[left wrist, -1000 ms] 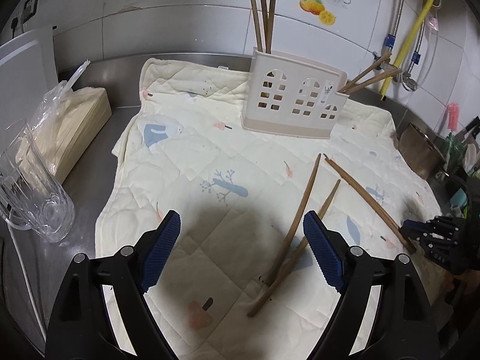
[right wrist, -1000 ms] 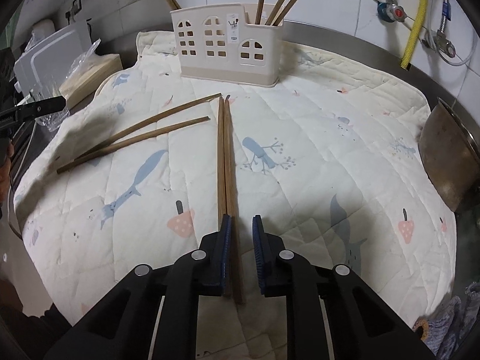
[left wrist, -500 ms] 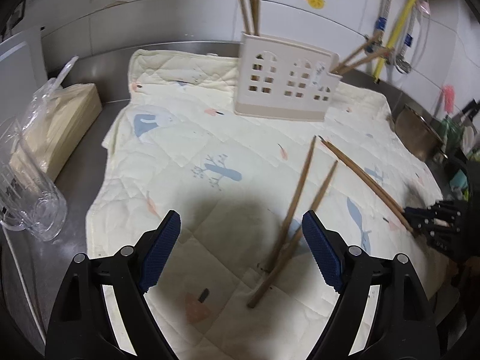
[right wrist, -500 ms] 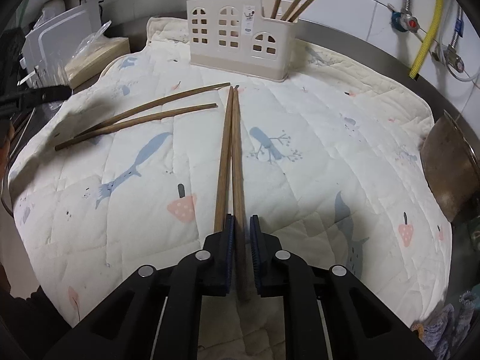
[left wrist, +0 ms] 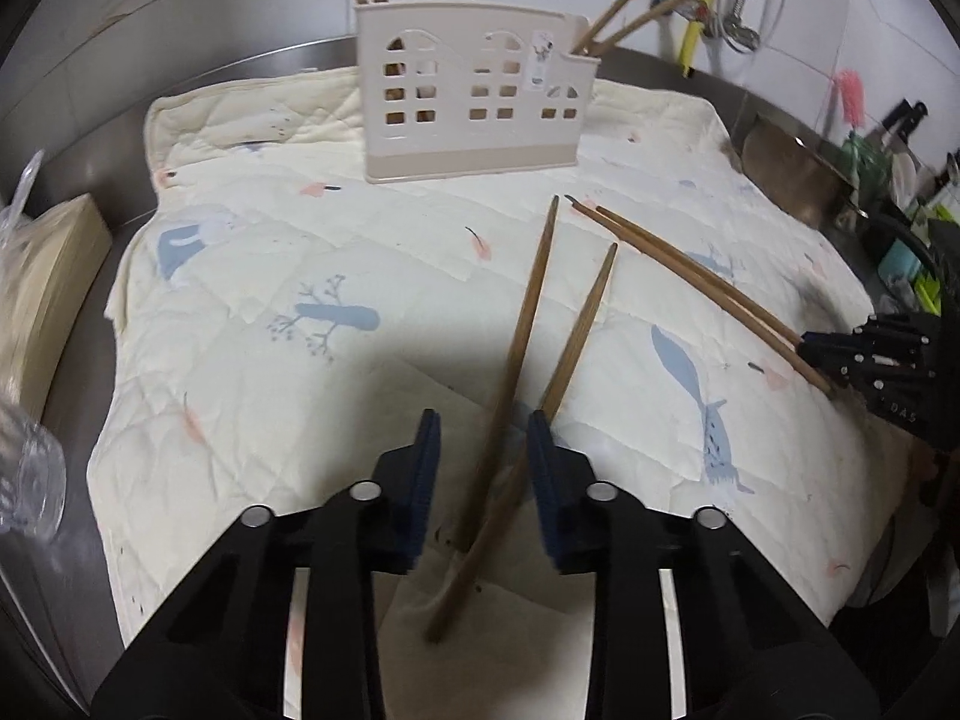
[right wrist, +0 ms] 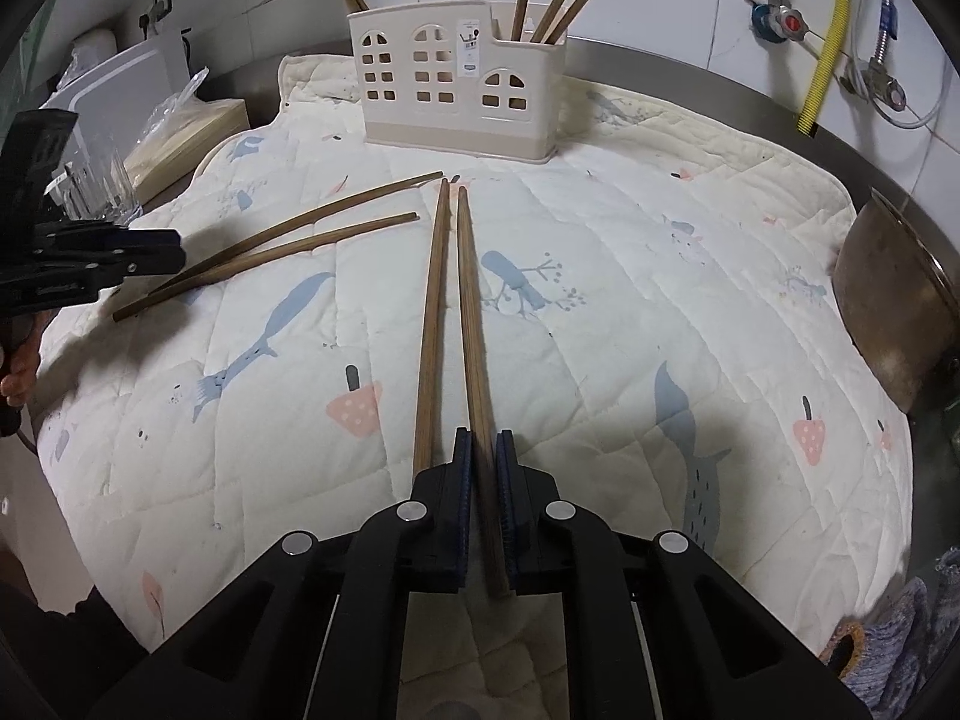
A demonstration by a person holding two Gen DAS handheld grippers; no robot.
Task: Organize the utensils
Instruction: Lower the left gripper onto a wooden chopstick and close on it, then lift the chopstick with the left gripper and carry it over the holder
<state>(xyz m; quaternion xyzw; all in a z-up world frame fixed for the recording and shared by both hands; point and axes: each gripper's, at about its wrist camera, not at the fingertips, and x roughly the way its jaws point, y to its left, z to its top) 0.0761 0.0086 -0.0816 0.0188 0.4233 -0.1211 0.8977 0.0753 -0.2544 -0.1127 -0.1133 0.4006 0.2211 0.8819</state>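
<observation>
Far left: we see a clear ribbed glass jug and a bagged stack of pale sheets on the steel table, just off the quilt's left edge.
Quilt: a cream quilted cloth with blue and pink prints covers the table; all loose utensils lie on it.
Left tongs: closing, with the thick ends of one pair of brown wooden chopsticks crossing between the blue pads; we judge they are not yet pinched.
Grip advice: we would gather both sticks together before lifting, since they splay apart toward the tips.
Holder: the beige plastic utensil holder with window cut-outs stands at the far edge of the quilt, sticks already leaning in both ends.
Right tongs: clamped on one stick of the second pair of brown chopsticks; its mate lies just beside the left pad, outside the grip.
Open room: bare quilt between both pairs and the holder.
Right edge: a metal bowl sits near the quilt's rim, to be avoided.
</observation>
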